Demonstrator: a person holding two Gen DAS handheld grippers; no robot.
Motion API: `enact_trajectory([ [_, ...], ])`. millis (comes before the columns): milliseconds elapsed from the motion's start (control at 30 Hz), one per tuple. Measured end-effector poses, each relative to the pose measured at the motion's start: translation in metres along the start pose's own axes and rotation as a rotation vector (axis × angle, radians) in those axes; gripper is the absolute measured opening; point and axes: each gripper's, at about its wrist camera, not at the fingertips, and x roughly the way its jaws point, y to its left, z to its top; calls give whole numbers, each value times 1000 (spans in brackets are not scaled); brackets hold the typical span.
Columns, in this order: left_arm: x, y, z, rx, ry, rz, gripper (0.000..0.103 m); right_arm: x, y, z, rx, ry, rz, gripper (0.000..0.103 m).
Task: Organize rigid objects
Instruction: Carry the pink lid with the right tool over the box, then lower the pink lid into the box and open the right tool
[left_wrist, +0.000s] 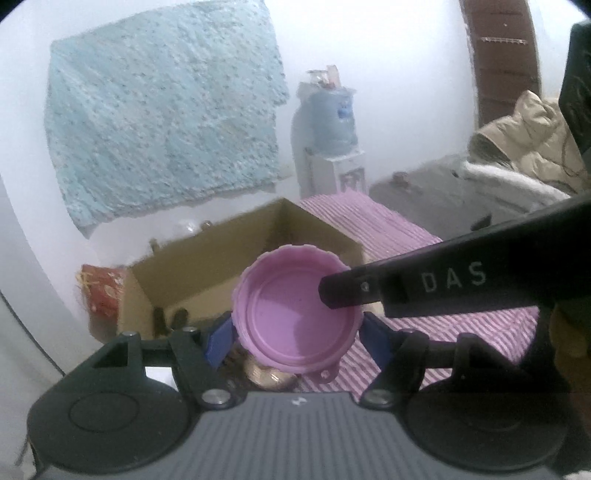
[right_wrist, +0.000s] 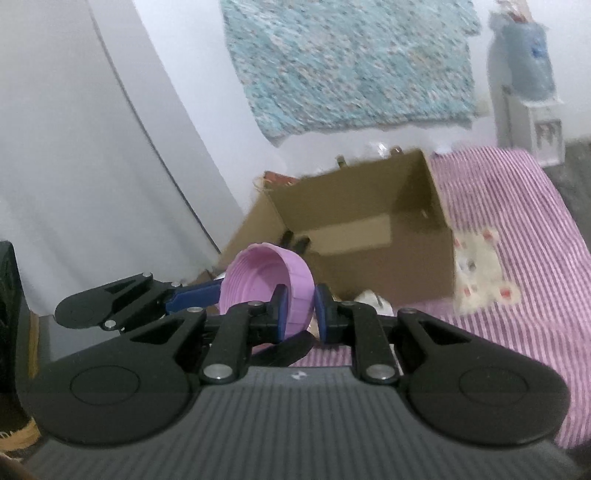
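A pink plastic lid (left_wrist: 299, 310) is held in the air between both grippers, hollow side toward the left wrist camera. My left gripper (left_wrist: 295, 332) has its blue pads (left_wrist: 221, 339) against the lid's two sides. My right gripper (right_wrist: 299, 314) pinches the lid's rim (right_wrist: 295, 295) between its blue pads; its black finger (left_wrist: 354, 291) shows over the lid in the left wrist view. The left gripper (right_wrist: 184, 299) shows at the lid's left in the right wrist view. An open cardboard box (right_wrist: 369, 229) stands just beyond the lid.
The box (left_wrist: 207, 266) rests on a purple striped cloth (right_wrist: 517, 240). A light blue rug (left_wrist: 162, 110) lies behind, with a water dispenser (left_wrist: 332, 147) and a red packet (left_wrist: 103, 291) nearby. A beige jacket (left_wrist: 532, 140) lies at right. Dark items sit inside the box.
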Motion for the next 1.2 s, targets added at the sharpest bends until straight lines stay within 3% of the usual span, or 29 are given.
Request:
enact_trajectory([
  [267, 35, 56, 49, -5, 33, 43, 74, 50, 15, 75, -74, 42, 64, 15],
  [467, 126, 127, 90, -86, 262, -59, 73, 149, 1, 141, -39, 229, 77, 16],
  [600, 198, 162, 100, -153, 431, -111, 73, 221, -17, 169, 28, 360, 61, 16],
  [700, 238, 176, 93, -190, 535, -125, 73, 268, -33, 174, 84, 447, 50, 16],
  [867, 284, 187, 77, -208, 644, -117, 73, 327, -55, 165, 150, 553, 34, 16],
  [1200, 330, 184, 65, -191, 721, -67, 73, 378, -77, 145, 195, 616, 12, 16],
])
